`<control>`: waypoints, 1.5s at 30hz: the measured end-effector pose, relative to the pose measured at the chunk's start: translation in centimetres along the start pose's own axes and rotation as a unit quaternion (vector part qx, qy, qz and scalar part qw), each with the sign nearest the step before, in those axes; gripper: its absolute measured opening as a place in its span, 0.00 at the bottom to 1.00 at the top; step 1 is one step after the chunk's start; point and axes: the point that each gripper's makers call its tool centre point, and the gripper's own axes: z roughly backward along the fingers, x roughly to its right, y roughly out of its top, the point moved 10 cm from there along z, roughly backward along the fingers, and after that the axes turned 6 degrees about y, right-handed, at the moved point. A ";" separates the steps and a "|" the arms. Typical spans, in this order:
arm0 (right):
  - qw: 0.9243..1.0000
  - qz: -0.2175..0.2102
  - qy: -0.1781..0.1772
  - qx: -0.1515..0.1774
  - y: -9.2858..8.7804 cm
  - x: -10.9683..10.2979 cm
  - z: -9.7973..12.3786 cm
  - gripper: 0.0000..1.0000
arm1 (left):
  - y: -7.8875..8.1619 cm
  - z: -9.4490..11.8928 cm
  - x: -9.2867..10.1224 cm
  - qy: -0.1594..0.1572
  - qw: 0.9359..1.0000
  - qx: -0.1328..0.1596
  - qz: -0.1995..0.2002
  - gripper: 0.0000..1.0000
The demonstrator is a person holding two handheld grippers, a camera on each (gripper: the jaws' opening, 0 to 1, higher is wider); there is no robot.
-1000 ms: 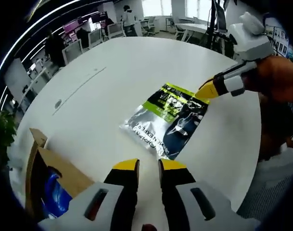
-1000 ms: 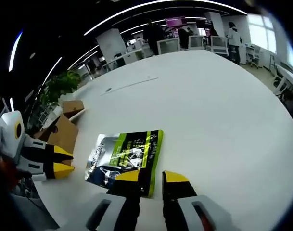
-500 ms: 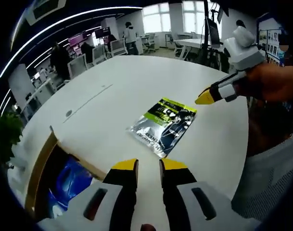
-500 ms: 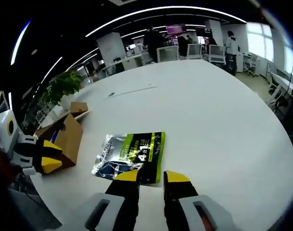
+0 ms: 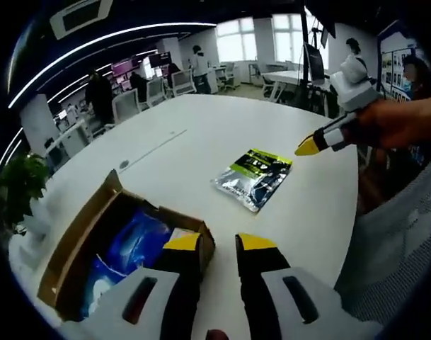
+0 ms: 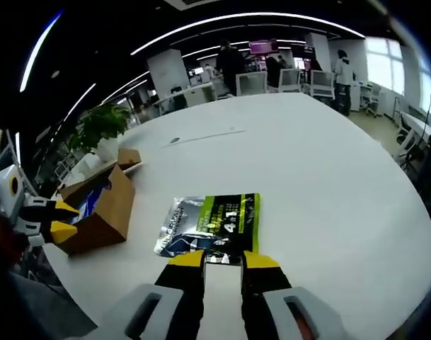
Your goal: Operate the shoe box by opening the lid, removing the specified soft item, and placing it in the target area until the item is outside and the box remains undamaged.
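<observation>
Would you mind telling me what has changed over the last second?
Both grippers have drawn back from the pouch: the right gripper now sits off its near edge, the left gripper back by the open box. Nothing was gripped. Pouch and box lie unmoved on the table.

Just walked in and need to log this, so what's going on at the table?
A person holds a gripper in each hand over a white table. A flat green and silver packet lies on the table outside the open cardboard box, which holds something blue. The left gripper hovers by the box, the right gripper just short of the packet. Neither holds anything.
</observation>
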 end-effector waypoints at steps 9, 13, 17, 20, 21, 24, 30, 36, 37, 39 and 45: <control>0.999 0.023 0.028 0.005 1.2 -3.3 -1.0 0.16 | -1.9 3.3 -3.1 0.033 0.999 0.015 0.035 0.19; 0.998 0.034 0.045 0.007 1.9 -5.1 -1.7 0.16 | -3.0 4.5 -4.7 0.050 0.996 0.024 0.068 0.20; 0.997 0.053 0.062 0.003 2.4 -7.0 -2.3 0.17 | -4.3 5.2 -6.2 0.067 0.993 0.023 0.093 0.21; 0.995 0.061 0.074 0.001 2.7 -8.1 -2.9 0.17 | -5.2 5.7 -7.2 0.080 0.990 0.023 0.116 0.21; 0.995 0.063 0.077 0.000 2.8 -8.4 -3.0 0.17 | -5.4 5.8 -7.4 0.083 0.989 0.024 0.123 0.21; 0.993 0.074 0.088 -0.002 3.2 -9.7 -3.6 0.17 | -6.1 6.2 -8.3 0.097 0.985 0.023 0.142 0.22; 0.990 0.088 0.109 -0.009 3.6 -11.8 -4.5 0.18 | -7.5 7.3 -10.5 0.138 0.967 0.029 0.210 0.24; 0.985 0.108 0.130 -0.022 3.5 -14.2 -5.7 0.18 | -8.9 8.0 -12.1 0.170 0.951 0.034 0.257 0.23; 0.984 0.112 0.133 -0.026 3.5 -14.6 -5.9 0.18 | -9.0 8.2 -12.2 0.173 0.949 0.034 0.260 0.24; 0.983 0.117 0.137 -0.029 3.4 -15.1 -6.2 0.18 | -9.2 8.5 -12.3 0.177 0.947 0.035 0.265 0.24; 0.979 0.122 0.157 -0.037 3.5 -17.3 -7.4 0.18 | -9.9 9.1 -12.2 0.197 0.941 0.036 0.274 0.25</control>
